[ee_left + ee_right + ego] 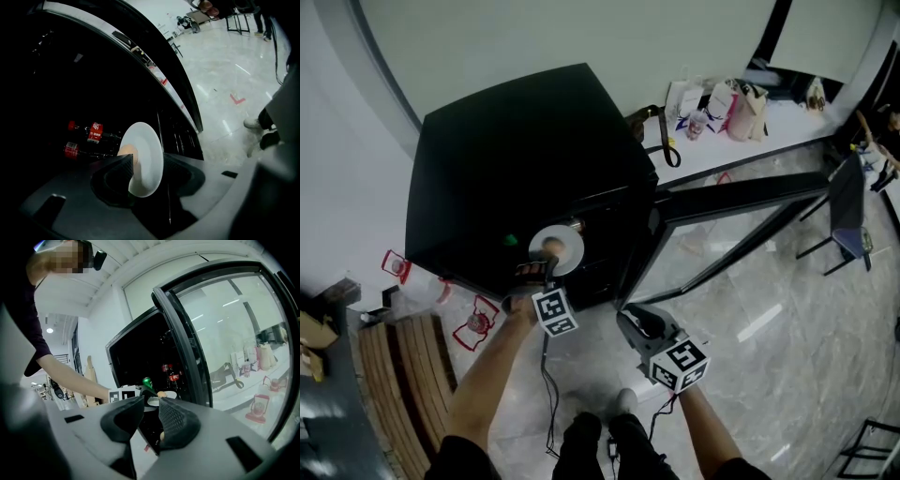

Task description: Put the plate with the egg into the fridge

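Head view: even, bright room light. The floor (750,309) carries streaky lamp glare, and the fridge (525,169) reads as a flat black mass. My left gripper view: the interior is near black and the white plate (150,154) blows out against it. My right gripper view: the glass door (225,333) is washed out with reflections. Both gripper views are fisheye, with bent, vignetted edges and a soft near foreground.

The plate (571,251) with the egg (550,247) on it sits at the mouth of the open fridge (516,159), between the jaws of the left gripper (544,269). Two cola bottles (89,132) lie inside, behind the plate. The fridge door (741,195) stands out to the right, with the right gripper (637,322) just before it.
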A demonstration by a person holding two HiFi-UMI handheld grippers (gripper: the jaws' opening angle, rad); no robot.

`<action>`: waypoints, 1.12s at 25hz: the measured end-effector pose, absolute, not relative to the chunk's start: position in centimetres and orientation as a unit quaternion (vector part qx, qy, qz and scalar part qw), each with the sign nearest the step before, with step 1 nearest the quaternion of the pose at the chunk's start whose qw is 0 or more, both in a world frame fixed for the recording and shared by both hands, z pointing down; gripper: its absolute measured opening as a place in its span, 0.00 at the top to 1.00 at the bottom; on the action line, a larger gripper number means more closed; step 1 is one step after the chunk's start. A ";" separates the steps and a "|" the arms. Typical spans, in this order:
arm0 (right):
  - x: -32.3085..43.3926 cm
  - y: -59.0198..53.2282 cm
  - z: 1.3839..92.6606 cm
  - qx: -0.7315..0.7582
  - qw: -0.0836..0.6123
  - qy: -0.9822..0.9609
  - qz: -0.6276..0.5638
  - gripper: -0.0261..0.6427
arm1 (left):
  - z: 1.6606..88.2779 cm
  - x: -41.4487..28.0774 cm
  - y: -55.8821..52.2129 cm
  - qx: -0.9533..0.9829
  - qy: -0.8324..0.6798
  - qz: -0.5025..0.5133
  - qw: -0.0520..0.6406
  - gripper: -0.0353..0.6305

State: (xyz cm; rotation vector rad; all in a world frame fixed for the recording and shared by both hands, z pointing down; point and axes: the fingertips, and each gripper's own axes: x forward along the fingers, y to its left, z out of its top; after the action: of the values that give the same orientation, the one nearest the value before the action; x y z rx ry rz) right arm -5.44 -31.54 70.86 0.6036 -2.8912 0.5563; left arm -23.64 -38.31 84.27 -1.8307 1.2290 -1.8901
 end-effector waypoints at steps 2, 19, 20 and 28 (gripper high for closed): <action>-5.5 -31.5 70.8 0.198 0.068 -0.960 0.185 0.81 | 84.6 -23.6 -37.8 -0.625 0.398 -0.662 0.108 0.67; -4.3 -30.6 65.2 0.224 0.051 -0.959 0.167 0.81 | 71.3 -18.0 -31.5 -0.630 0.530 -0.527 0.213 0.81; -4.3 -30.1 64.1 0.226 0.046 -0.959 0.166 0.81 | 68.7 -17.3 -30.9 -0.639 0.551 -0.495 0.210 0.87; -4.1 -24.7 55.3 0.252 -0.001 -0.956 0.152 0.81 | 53.2 -12.3 -24.0 -0.726 0.647 -0.217 0.081 0.93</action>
State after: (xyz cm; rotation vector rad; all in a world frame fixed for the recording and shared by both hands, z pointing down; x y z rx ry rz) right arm -4.07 -24.75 55.26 0.7920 -3.0035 0.4776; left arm -12.30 -23.97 53.18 -2.1719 1.9348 -0.6478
